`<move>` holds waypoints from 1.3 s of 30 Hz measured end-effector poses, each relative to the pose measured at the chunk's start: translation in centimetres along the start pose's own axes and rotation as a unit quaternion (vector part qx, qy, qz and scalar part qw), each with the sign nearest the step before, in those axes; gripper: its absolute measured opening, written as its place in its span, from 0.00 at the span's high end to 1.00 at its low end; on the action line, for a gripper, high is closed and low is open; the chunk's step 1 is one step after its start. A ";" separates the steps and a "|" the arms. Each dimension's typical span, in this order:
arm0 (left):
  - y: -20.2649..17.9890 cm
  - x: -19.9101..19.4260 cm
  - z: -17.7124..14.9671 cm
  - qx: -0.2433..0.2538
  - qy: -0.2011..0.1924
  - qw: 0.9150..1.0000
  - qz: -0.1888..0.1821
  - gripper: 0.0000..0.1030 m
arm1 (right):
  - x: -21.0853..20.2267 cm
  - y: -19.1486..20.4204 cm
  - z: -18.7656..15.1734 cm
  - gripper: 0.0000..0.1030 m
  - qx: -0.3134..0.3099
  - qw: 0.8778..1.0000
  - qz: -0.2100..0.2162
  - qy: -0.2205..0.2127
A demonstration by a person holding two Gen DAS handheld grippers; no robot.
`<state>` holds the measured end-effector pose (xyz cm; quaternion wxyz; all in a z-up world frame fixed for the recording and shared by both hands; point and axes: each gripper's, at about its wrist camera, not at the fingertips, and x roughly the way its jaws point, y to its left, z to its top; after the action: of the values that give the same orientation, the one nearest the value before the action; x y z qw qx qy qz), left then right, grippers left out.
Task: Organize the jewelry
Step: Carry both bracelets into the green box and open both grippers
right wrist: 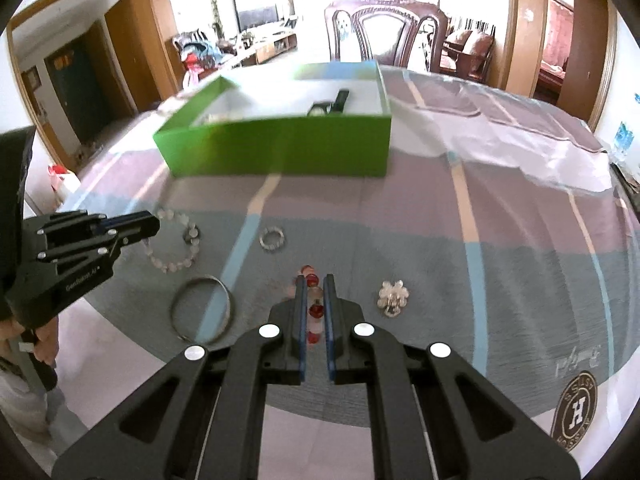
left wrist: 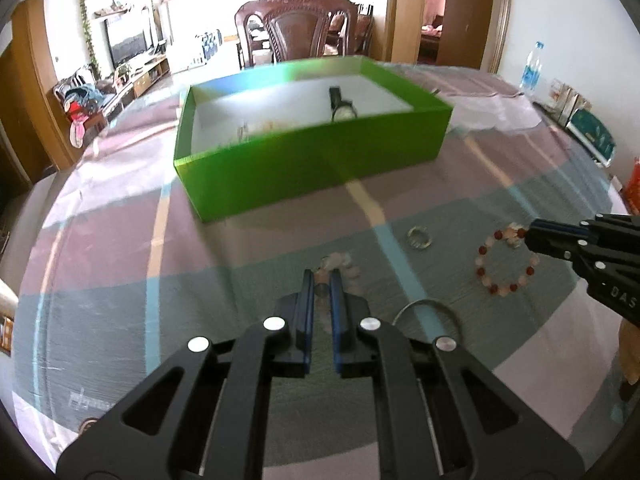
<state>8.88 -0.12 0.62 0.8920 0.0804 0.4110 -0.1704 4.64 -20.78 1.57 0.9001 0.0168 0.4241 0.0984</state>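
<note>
- Two bracelets are in my grip at once, one per hand, and both must reach the open green cardboard box (left wrist: 304, 160) standing farther along the striped cloth-covered surface (left wrist: 120, 264).
- Left wrist view: my left gripper (left wrist: 320, 284) has its fingers (left wrist: 307, 300) pressed together on the pale pink beaded bracelet (left wrist: 338, 266), most of which bulges out just past the tips. A small silver ring (left wrist: 420, 237) lies ahead and to the right, and a thin silver bangle (left wrist: 430, 312) sits just beside my right finger. Inside the box I see a black-strapped wristwatch (left wrist: 342, 106) and some pale pieces I cannot make out.
- Right wrist view: my right gripper (right wrist: 315, 292) pinches the red and clear beaded bracelet (right wrist: 314, 308), a run of beads showing between the blue pads. A silver flower-shaped brooch (right wrist: 392, 294) lies just to the right of my fingers.
- Risk, as I judge it: each hold is on a few round beads only, so a jolt could let them roll out of the pads. A hanging loop could also catch the bangle or the near wall of the box and drag it.
- Room: cloth between me and the box is bare apart from the ring. The near wall stands tall, so I would need to clear its rim before letting go. My two hands sit well apart, yet both head for one opening, so crowding there is possible.
</note>
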 end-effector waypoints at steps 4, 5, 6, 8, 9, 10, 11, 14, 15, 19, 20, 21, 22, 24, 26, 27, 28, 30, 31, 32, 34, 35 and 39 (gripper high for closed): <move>0.0 -2.0 1.7 0.010 -0.010 1.000 0.000 0.92 | -0.6 0.9 1.5 0.92 -0.023 1.000 -0.001 0.003; 0.2 -2.3 2.1 0.011 -0.012 1.000 0.003 0.92 | -0.9 1.2 2.0 0.92 -0.032 0.999 -0.006 0.001; 0.4 -2.7 2.8 0.013 -0.013 1.000 0.007 0.92 | -1.2 1.5 3.0 0.92 -0.043 0.999 -0.012 -0.006; 1.0 -3.5 4.3 0.013 -0.020 1.000 0.016 0.92 | -2.0 1.8 4.6 0.92 -0.053 0.998 -0.019 -0.027; 1.3 -3.9 5.0 0.013 -0.027 0.999 0.023 0.92 | -2.4 2.0 5.6 0.92 -0.059 0.997 -0.021 -0.039; 1.5 -4.3 5.8 0.015 -0.037 0.999 0.034 0.92 | -2.7 2.3 6.8 0.92 -0.064 0.996 -0.027 -0.053; 1.8 -4.6 6.9 0.015 -0.049 0.998 0.045 0.92 | -2.9 2.5 7.8 0.92 -0.067 0.995 -0.034 -0.066; 2.8 -4.7 9.8 -0.001 -0.068 0.996 0.055 0.92 | -2.3 2.7 11.2 0.92 -0.064 0.993 -0.041 -0.090; 3.1 -4.4 10.7 -0.006 -0.073 0.996 0.058 0.92 | -1.6 2.7 12.4 0.92 -0.059 0.993 -0.044 -0.094; 4.3 -1.9 13.2 -0.025 -0.080 0.994 0.065 0.92 | 1.7 2.1 15.1 0.92 -0.038 0.994 -0.038 -0.091; 4.7 -0.7 13.7 -0.033 -0.074 0.995 0.066 0.92 | 2.7 1.9 15.5 0.92 -0.033 0.995 -0.036 -0.085; 5.1 0.3 14.0 -0.039 -0.067 0.995 0.066 0.92 | 3.7 1.8 15.9 0.92 -0.028 0.996 -0.034 -0.078; 5.4 1.0 14.2 -0.042 -0.062 0.995 0.066 0.92 | 5.1 1.7 16.1 0.92 -0.023 0.997 -0.034 -0.067; 5.9 2.7 14.4 -0.045 -0.052 0.995 0.071 0.92 | 7.0 1.6 16.2 0.92 -0.019 0.998 -0.036 -0.054; 6.4 3.9 14.6 -0.048 -0.045 0.995 0.078 0.92 | 8.7 1.7 16.2 0.92 -0.022 0.998 -0.044 -0.042; 6.7 4.3 14.5 -0.050 -0.044 0.994 0.082 0.92 | 9.3 1.7 16.1 0.92 -0.022 0.998 -0.046 -0.037; 6.9 4.6 14.6 -0.051 -0.044 0.994 0.085 0.92 | 9.7 1.8 16.0 0.92 -0.023 0.998 -0.047 -0.032; 7.6 4.7 14.7 -0.057 -0.050 0.993 0.090 0.91 | 9.8 1.9 15.8 0.92 -0.025 0.998 -0.051 -0.031; 7.9 4.4 14.6 -0.062 -0.055 0.992 0.092 0.89 | 9.5 1.8 15.8 0.87 -0.025 0.998 -0.052 -0.036; 8.1 4.1 14.6 -0.067 -0.060 0.992 0.091 0.79 | 8.9 1.7 15.7 0.82 -0.024 0.998 -0.051 -0.040; 8.4 3.1 14.2 -0.073 -0.068 0.991 0.088 0.59 | 7.6 1.3 15.4 0.61 -0.020 0.998 -0.046 -0.049; 8.3 2.4 13.8 -0.075 -0.074 0.990 0.092 0.57 | 6.5 1.2 14.9 0.60 -0.020 0.997 -0.050 -0.055; 6.8 -0.3 11.7 -0.056 -0.072 0.992 0.086 0.57 | 2.7 0.9 12.5 0.60 -0.033 0.996 -0.060 -0.055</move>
<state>19.50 3.00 8.42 0.9339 0.0525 0.3458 -0.0747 15.77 -18.73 7.66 0.9263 -0.0330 0.3711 0.0569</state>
